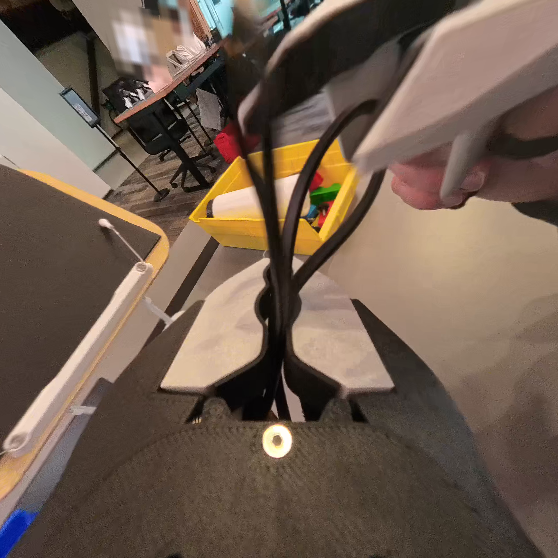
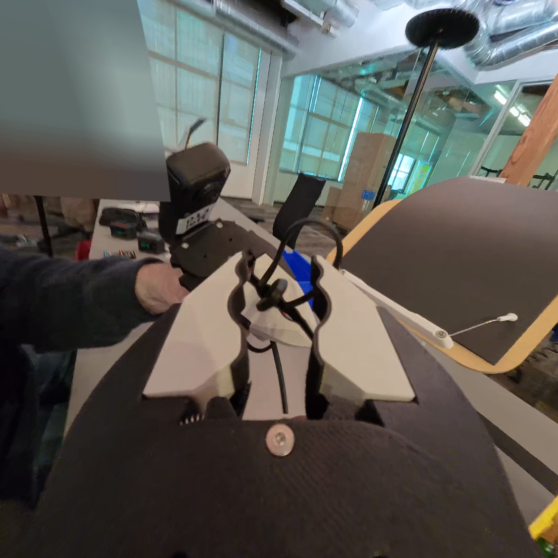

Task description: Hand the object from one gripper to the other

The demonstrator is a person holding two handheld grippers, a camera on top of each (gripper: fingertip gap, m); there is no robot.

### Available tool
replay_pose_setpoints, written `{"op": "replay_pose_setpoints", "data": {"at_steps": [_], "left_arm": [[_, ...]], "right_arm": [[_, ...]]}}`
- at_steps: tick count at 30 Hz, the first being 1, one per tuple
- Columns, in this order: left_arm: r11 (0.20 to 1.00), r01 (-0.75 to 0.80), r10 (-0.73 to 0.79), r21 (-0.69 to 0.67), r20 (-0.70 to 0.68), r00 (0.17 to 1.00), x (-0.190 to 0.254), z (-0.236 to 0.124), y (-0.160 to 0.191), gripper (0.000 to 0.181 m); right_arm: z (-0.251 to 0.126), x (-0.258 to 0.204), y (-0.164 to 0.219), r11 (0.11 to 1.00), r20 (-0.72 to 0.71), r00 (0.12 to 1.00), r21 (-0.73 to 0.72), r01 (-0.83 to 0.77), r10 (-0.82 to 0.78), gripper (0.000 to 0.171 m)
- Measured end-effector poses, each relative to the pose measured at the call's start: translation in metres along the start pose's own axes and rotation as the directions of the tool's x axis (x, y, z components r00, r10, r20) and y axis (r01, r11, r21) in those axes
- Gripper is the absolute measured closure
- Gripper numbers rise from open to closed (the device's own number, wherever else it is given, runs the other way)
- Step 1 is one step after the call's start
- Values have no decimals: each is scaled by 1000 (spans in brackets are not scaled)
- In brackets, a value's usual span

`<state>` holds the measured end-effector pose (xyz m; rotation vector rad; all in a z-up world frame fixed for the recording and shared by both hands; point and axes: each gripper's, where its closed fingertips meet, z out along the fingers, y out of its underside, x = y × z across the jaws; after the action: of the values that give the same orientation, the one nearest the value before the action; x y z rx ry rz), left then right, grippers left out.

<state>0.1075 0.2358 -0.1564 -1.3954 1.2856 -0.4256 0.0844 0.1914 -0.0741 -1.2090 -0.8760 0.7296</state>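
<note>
A black cable [image 1: 273,211] runs in several loops. My left gripper [image 1: 279,290] is shut on the cable, with the strands pinched between its white fingers. The loops rise to my right gripper, whose white finger [image 1: 437,90] shows at the upper right, held by a hand [image 1: 422,187]. In the right wrist view my right gripper [image 2: 279,265] is open, with a clear gap between its fingers. The cable [image 2: 271,294] and the tips of the left gripper [image 2: 265,299] lie in that gap, and the right pads do not press on the cable.
A yellow bin [image 1: 256,229] with a white bottle and coloured parts stands on the grey table behind the cable. A black-topped table with a wooden edge [image 1: 60,256] lies to the left and also shows in the right wrist view [image 2: 453,256]. A blue bin [image 2: 297,265] sits beyond the fingers. The grippers' ends are close to 9 cm from one another.
</note>
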Motion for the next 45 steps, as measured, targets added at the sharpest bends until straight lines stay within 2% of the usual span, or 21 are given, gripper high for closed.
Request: {"op": "replay_pose_setpoints", "data": {"at_steps": [4, 8, 10, 12, 14, 15, 17, 18, 20, 23, 25, 30, 35, 40, 45], "left_arm": [[991, 116, -112, 71, -50, 992, -3, -6, -6, 178], [993, 89, -85, 81, -59, 995, 5, -3, -9, 178], [994, 55, -43, 93, -121, 992, 19, -2, -14, 178], [991, 42, -9, 126, -252, 968, 39, -7, -20, 178], [977, 103, -12, 185, -437, 899, 63, -20, -32, 178], [969, 135, -8, 205, -521, 853, 73, -28, -36, 179], [956, 203, -18, 213, -647, 762, 86, -38, -41, 178], [945, 242, -16, 221, -706, 708, 92, -44, -45, 178], [927, 295, -17, 232, -759, 650, 96, -48, -48, 178], [902, 359, -17, 240, -811, 584, 95, -53, -50, 178], [899, 368, -10, 238, -828, 560, 95, -57, -49, 178], [912, 357, -40, 203, -821, 570, 91, -54, -42, 177], [935, 312, -65, 167, -786, 615, 85, -47, -33, 177], [969, 206, -51, 133, -711, 701, 85, -37, -20, 175], [975, 167, -60, 144, -555, 829, 67, -25, -16, 145]], "right_arm": [[-10, 10, 1, 997, -11, 998, 36, -68, 68, 104], [12, 2, 29, 988, 53, 989, -75, -136, 140, 83], [19, -5, 31, 983, 145, 973, -70, -168, 177, 86], [14, -22, 19, 982, 339, 923, -18, -186, 181, 99], [2, -40, 12, 983, 540, 828, 3, -185, 154, 102], [-1, -45, 11, 988, 584, 803, 13, -152, 116, 100], [-2, -55, 12, 996, 632, 774, 42, -73, 30, 93], [-2, -61, 12, 997, 667, 745, 48, -68, 18, 91], [-3, -73, 6, 992, 728, 686, 72, -100, 16, 91], [-7, -77, -1, 979, 772, 634, 90, -184, 49, 107], [-10, -75, -1, 970, 790, 607, 75, -230, 83, 125], [-8, -72, 8, 974, 772, 623, 25, -225, 125, 145], [-6, -70, 20, 995, 737, 671, -21, -98, 82, 168], [-2, -56, 16, 997, 659, 749, -47, -58, 75, 171], [6, -32, 12, 987, 540, 826, -89, -137, 163, 171]]}}
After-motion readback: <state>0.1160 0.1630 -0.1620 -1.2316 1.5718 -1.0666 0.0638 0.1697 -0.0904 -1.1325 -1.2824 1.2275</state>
